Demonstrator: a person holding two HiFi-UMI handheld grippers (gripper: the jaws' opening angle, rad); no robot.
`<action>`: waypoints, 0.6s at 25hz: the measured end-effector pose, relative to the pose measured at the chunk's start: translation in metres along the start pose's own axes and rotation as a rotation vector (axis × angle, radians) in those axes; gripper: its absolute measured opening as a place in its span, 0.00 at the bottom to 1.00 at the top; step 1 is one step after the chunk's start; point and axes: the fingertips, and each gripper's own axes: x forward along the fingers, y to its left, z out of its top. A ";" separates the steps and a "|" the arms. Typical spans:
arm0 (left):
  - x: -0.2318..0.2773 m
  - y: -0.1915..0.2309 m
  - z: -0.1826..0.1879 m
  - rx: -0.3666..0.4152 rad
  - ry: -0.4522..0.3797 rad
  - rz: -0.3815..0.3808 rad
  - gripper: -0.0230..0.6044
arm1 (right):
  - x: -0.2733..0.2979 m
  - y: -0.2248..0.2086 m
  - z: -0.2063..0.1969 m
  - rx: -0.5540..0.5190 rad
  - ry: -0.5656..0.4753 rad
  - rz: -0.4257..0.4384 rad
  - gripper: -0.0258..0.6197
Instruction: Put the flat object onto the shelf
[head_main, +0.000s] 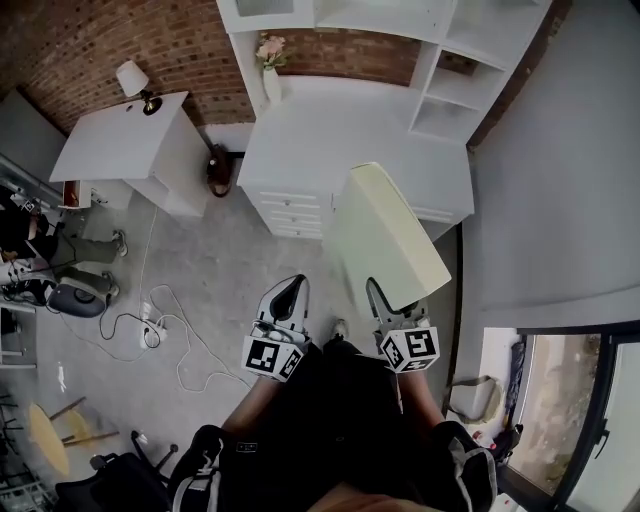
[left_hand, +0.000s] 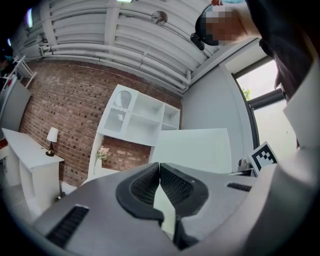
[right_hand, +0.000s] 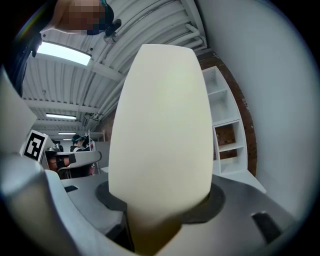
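The flat object is a cream board (head_main: 385, 235), seen again in the right gripper view (right_hand: 160, 130). My right gripper (head_main: 388, 298) is shut on its near end and holds it in the air, pointing toward the white shelf unit (head_main: 445, 70). In the right gripper view the board fills the gap between the jaws (right_hand: 160, 210), and the shelf's open compartments (right_hand: 225, 130) show to its right. My left gripper (head_main: 288, 292) hangs beside it at the left, shut with nothing in it; its pads meet (left_hand: 160, 172). The left gripper view shows the board (left_hand: 197, 150) and the shelf (left_hand: 140, 117) ahead.
A white cabinet with drawers (head_main: 300, 205) stands under the shelf, with a vase of flowers (head_main: 271, 70) on top. A white side table (head_main: 125, 140) with a lamp (head_main: 135, 80) stands at the left. Cables (head_main: 150, 320) lie on the floor. A grey wall (head_main: 560, 200) is close at the right.
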 end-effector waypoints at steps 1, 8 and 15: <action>0.010 0.004 0.004 0.003 -0.006 0.009 0.06 | 0.011 -0.008 0.005 0.000 -0.001 0.001 0.47; 0.063 0.049 0.016 0.027 -0.020 0.062 0.06 | 0.061 -0.038 0.016 0.052 -0.003 0.004 0.47; 0.131 0.101 0.021 0.013 -0.025 0.027 0.06 | 0.124 -0.055 0.026 0.023 -0.003 -0.031 0.47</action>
